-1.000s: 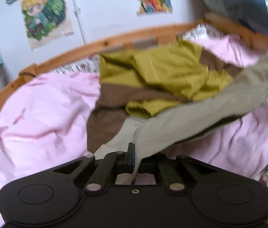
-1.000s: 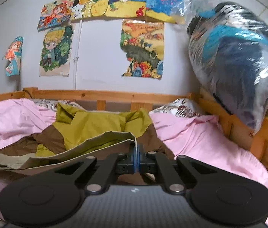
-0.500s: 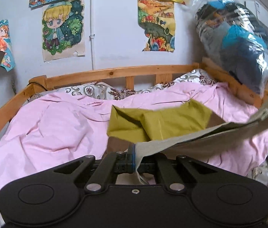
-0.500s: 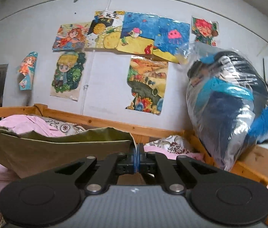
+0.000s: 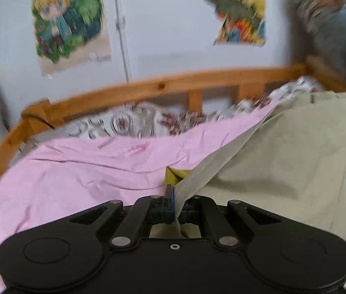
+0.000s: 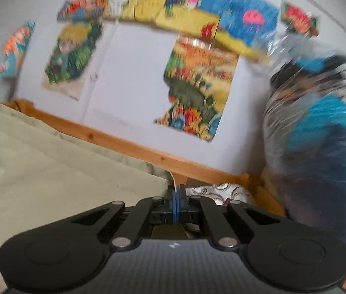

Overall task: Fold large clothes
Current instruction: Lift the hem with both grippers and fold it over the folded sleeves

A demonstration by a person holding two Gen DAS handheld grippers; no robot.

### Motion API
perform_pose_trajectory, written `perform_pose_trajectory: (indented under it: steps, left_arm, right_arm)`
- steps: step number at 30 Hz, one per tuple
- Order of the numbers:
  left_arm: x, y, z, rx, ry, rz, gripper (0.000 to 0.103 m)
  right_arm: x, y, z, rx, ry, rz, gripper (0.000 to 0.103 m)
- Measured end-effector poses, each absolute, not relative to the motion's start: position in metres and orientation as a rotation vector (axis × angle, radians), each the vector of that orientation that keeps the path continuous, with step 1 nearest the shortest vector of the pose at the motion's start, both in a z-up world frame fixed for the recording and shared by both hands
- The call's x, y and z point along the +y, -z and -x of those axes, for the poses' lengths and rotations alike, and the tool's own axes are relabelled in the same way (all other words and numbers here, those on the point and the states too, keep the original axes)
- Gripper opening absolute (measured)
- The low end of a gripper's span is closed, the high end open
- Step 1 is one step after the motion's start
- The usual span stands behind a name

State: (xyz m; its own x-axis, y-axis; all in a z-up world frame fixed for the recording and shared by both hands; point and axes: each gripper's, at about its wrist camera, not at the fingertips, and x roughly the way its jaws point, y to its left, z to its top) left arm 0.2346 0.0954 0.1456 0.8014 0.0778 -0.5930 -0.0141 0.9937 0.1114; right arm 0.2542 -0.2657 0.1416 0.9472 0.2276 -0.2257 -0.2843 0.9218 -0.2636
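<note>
The left gripper [image 5: 172,197] was clamped on the hem of the garment [image 5: 283,161], the right gripper [image 6: 177,196] pinching its other corner — so the cloth hung stretched between them above the pink sheet [image 5: 80,171], likely spread for a fold. At twelve o'clock ran the wooden rail [image 5: 163,88]; at two o'clock the plastic-wrapped bundle [image 6: 320,134] crowded the right side.

Left wrist view: looks along the left gripper [image 5: 173,198], tipped down over the pink bedding [image 5: 75,178], close. Right wrist view: along the right gripper [image 6: 177,196], nearer level, rolled, facing the postered wall [image 6: 129,78]. Shared beyond both: wooden bed rail [image 5: 148,90], khaki garment [image 6: 50,171], bagged bundle [image 6: 320,147].
</note>
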Motion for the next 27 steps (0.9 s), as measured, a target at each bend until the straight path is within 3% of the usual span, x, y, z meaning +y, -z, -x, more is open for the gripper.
perform_pose_trajectory:
  steps: [6, 14, 21, 24, 25, 26, 27]
  left_arm:
    - [0.123, -0.075, -0.328, 0.766, -0.051, -0.044, 0.001]
    - [0.136, -0.016, -0.39, 0.828, 0.01, -0.025, 0.003]
    - [0.154, -0.012, -0.413, 0.852, 0.063, 0.068, 0.02]
    - [0.166, -0.026, -0.412, 0.842, 0.064, 0.091, 0.04]
    - [0.172, -0.031, -0.412, 0.839, 0.062, 0.108, 0.053]
    - [0.178, -0.034, -0.41, 0.829, 0.067, 0.132, 0.058]
    - [0.186, -0.039, -0.409, 0.809, 0.083, 0.166, 0.068]
  right_arm:
    - [-0.226, -0.066, -0.354, 0.316, -0.246, 0.383, 0.001]
    - [-0.209, 0.006, -0.398, 0.409, -0.216, 0.453, 0.001]
    - [-0.206, 0.032, -0.402, 0.421, -0.18, 0.474, 0.005]
    - [-0.209, 0.032, -0.403, 0.411, -0.163, 0.478, 0.019]
    - [-0.212, 0.03, -0.403, 0.408, -0.15, 0.471, 0.033]
    - [-0.217, 0.027, -0.405, 0.407, -0.138, 0.464, 0.047]
    - [-0.223, 0.022, -0.407, 0.412, -0.137, 0.453, 0.053]
